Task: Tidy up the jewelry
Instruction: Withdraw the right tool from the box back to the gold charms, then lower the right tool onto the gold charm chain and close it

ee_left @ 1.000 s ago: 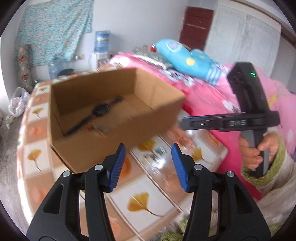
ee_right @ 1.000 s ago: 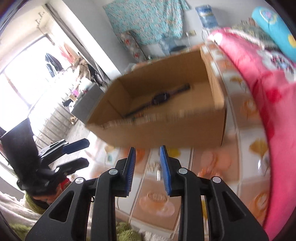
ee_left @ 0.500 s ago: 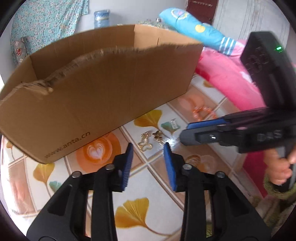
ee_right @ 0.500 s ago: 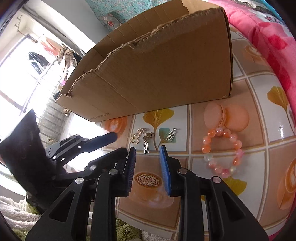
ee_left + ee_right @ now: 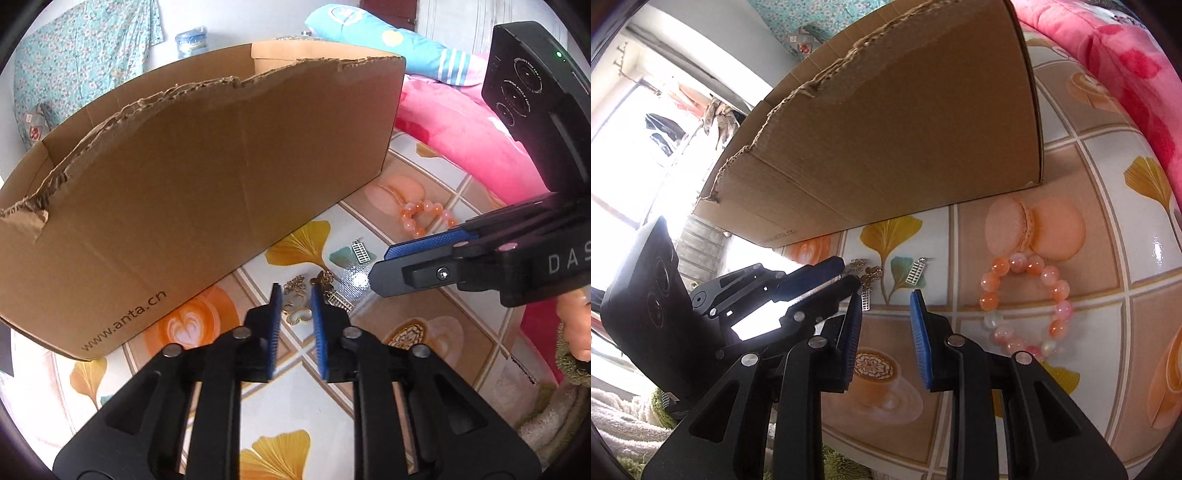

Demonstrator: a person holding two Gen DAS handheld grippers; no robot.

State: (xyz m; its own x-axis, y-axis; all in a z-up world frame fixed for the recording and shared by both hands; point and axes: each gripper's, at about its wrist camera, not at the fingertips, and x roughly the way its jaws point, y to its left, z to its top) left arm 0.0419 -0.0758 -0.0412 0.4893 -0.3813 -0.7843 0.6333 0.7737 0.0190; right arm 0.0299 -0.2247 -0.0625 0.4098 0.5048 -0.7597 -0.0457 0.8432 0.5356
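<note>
My left gripper (image 5: 295,295) is low over the tiled tablecloth in front of the cardboard box (image 5: 184,184). Its jaws are closing, with a gold and white clover pendant (image 5: 298,314) between the pads; I see no firm pinch. A gold chain (image 5: 325,278) and a silver bar charm (image 5: 340,301) lie beside it. My right gripper (image 5: 885,299) hovers just right of them, narrowly open and holding nothing. A silver abacus charm (image 5: 916,273) lies ahead of it and an orange and pink bead bracelet (image 5: 1027,302) to its right. The left gripper (image 5: 842,273) shows at its left.
The box's (image 5: 905,129) torn front wall hides its inside. A pink quilt (image 5: 461,147) borders the table on the right, with a blue pillow (image 5: 388,40) behind. The right gripper (image 5: 378,266) reaches in from the right, held by a hand (image 5: 576,325) in a green cuff.
Both grippers have dropped from above the box to the tablecloth in front of it. The left jaws have narrowed around the clover pendant. The watch inside the box is now out of sight.
</note>
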